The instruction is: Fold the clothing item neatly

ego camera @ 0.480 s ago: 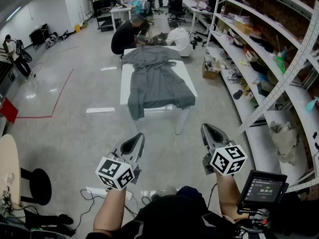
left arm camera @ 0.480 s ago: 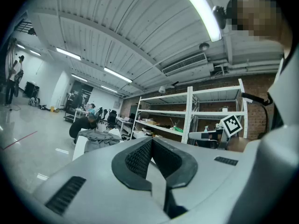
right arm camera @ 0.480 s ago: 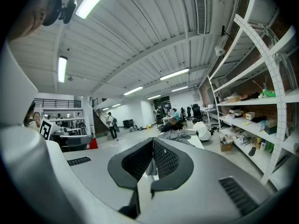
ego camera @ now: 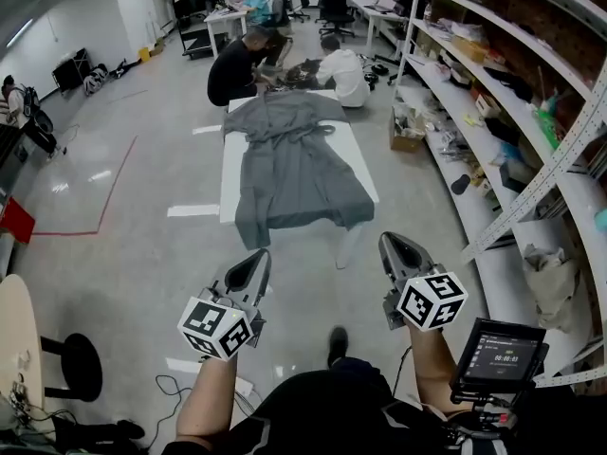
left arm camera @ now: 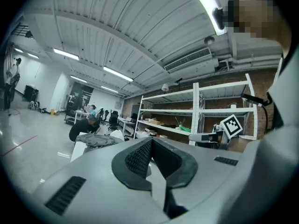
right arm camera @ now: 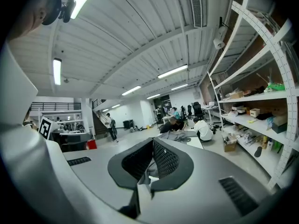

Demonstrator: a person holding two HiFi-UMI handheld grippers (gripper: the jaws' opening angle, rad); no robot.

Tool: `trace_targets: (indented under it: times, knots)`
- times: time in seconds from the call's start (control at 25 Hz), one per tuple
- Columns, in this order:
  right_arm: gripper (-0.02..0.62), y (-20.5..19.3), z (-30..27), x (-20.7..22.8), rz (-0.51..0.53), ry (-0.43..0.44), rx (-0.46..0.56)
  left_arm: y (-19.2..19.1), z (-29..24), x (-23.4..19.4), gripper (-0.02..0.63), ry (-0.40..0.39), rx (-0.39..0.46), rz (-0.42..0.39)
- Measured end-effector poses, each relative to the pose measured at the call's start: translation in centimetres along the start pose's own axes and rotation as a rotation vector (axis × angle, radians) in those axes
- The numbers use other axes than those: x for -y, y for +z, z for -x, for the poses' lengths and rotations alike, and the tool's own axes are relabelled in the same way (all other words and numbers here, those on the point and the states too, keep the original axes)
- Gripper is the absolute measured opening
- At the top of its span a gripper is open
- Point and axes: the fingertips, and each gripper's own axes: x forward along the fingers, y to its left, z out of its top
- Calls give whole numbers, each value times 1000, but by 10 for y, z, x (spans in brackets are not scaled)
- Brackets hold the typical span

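While both pairs of tongs were held level over the floor, the left tongs (ego camera: 256,257) and the right tongs (ego camera: 392,243) each had their jaws pressed together, pad against pad, well short of the work. The grey garment (ego camera: 294,164) lay spread lengthwise on the white bench (ego camera: 228,173), its hem draped over the near edge and its sleeves out at the far end. A stretch of glossy grey floor (ego camera: 142,254) lay between the tongs and the bench. At the far end of the bench crouched a person in black (ego camera: 230,69) and a person in white (ego camera: 343,72). Tall shelving (ego camera: 531,112) crowded with clutter ran along the right, with a cardboard box (ego camera: 406,129) at its foot. A red line (ego camera: 112,186) marked the floor on the left, near a round table (ego camera: 13,335) and a black stool (ego camera: 71,368).
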Motion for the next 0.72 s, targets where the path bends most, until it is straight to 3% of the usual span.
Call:
trace_targets:
  times: [0.36,0.72]
  knots:
    - [6,35,-115,75,-6,124,-19,17,-115,-45,-11,94,-8,11]
    - [6,48,-204,113,-27,161,-18,37,-189,-99,-11,133,-5,-19]
